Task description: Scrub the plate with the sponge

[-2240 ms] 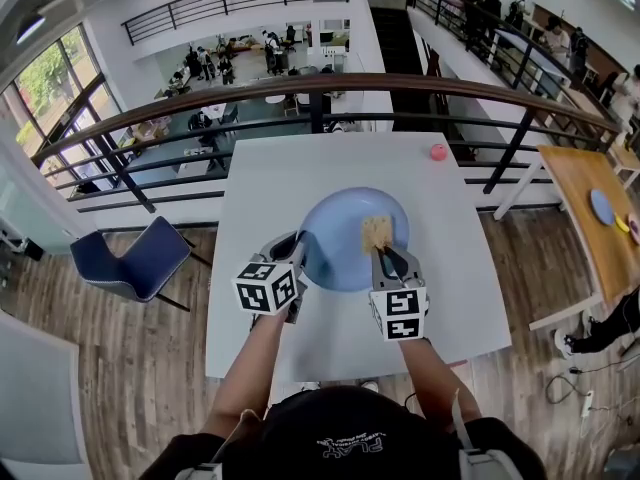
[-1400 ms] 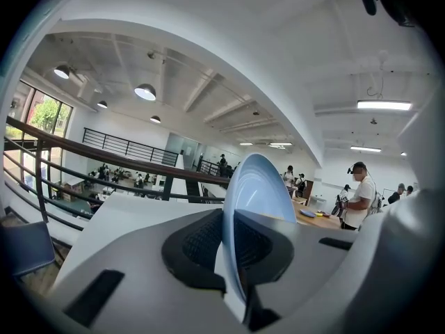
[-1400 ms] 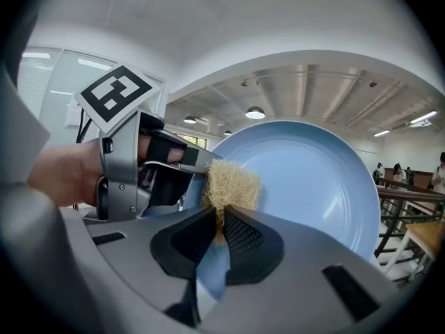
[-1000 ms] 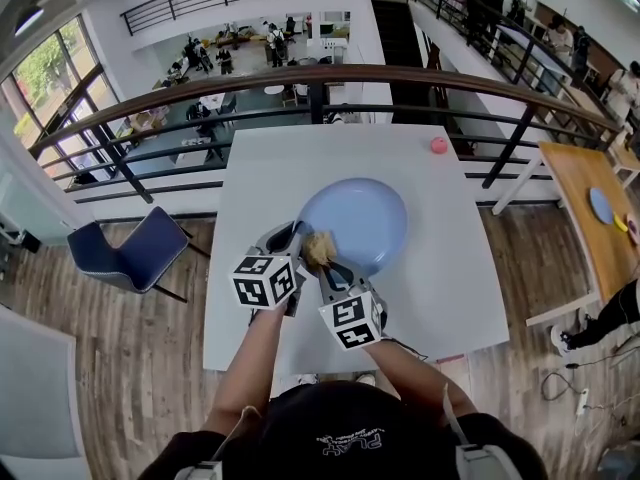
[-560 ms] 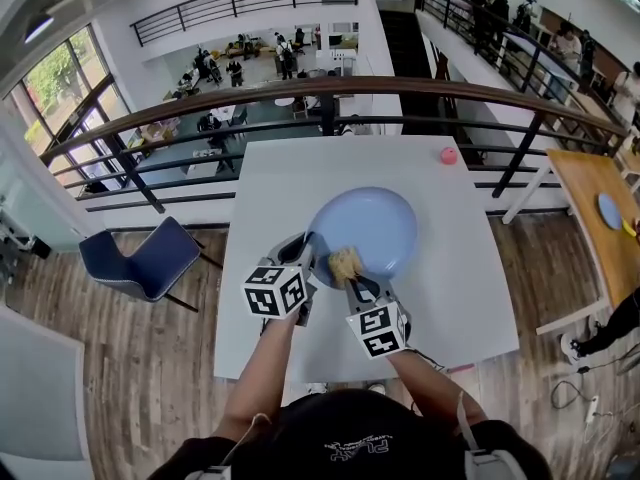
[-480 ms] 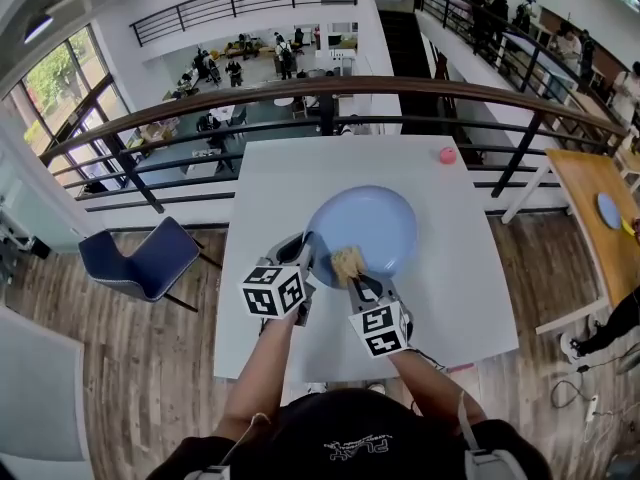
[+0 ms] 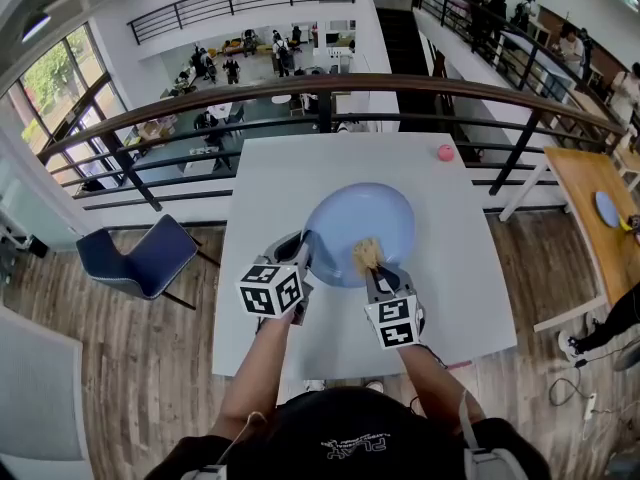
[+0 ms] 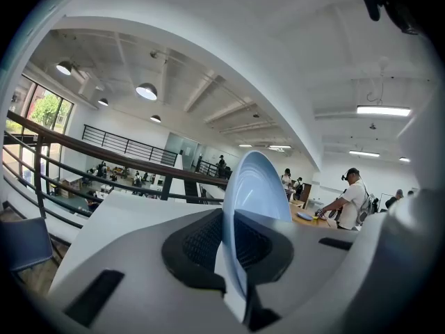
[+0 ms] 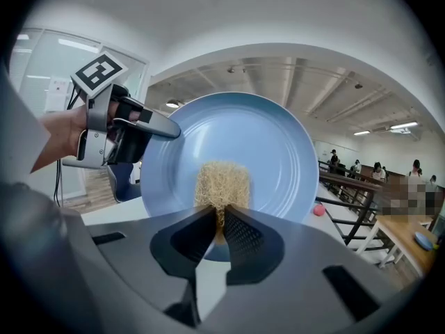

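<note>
A light blue plate (image 7: 362, 230) lies on the white table (image 7: 290, 178). My left gripper (image 7: 298, 253) is shut on the plate's near-left rim; in the left gripper view the plate (image 8: 252, 193) shows edge-on between the jaws. My right gripper (image 7: 373, 270) is shut on a tan fibrous sponge (image 7: 367, 254), which rests on the plate's near part. In the right gripper view the sponge (image 9: 221, 185) sticks out of the closed jaws against the plate (image 9: 264, 145), and the left gripper (image 9: 149, 134) shows clamped on the rim at the left.
A small pink ball (image 7: 444, 152) sits at the table's far right corner. A dark railing (image 7: 330, 86) runs just behind the table. A blue chair (image 7: 135, 260) stands at the left, a wooden table (image 7: 595, 218) at the right.
My right gripper has swept the sponge across the plate: from the right side to the near-left rim, then back to the near middle. The left gripper has kept its hold on the rim.
</note>
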Demonstrator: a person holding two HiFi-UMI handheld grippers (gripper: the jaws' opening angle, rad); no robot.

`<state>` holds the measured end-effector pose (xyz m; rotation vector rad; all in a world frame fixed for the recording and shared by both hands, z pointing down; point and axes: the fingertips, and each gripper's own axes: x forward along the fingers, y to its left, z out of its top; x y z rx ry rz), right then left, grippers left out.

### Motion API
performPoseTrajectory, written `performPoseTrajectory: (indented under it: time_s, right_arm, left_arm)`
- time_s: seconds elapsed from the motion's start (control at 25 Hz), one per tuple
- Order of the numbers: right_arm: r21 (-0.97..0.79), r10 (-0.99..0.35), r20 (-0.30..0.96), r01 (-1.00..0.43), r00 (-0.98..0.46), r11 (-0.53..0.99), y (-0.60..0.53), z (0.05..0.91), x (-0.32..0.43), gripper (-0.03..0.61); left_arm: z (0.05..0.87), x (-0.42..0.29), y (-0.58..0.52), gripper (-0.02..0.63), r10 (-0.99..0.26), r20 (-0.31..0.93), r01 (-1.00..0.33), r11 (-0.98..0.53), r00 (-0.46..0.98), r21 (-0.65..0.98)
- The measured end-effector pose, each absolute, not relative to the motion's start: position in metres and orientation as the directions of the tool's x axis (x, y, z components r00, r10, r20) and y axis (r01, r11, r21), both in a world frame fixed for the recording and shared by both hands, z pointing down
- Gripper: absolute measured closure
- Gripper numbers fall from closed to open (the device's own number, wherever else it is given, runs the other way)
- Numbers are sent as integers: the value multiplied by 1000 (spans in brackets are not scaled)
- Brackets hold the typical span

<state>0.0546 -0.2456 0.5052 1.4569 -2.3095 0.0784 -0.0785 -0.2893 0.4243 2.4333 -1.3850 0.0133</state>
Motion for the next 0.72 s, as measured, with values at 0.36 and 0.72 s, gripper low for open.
performPoseTrajectory:
  time_s: [0.36,0.72]
  right_arm:
    - [148,-882,347,-910,-319,388,-264,495,74,534]
    - [145,-914,311,-938,-259,315,-281,491,99,534]
  left_arm:
    - [423,-81,-289,584,-838,176,-842,-462,517,278]
    - [433,-78,-285,584,-830,195,-843,-470,523,260]
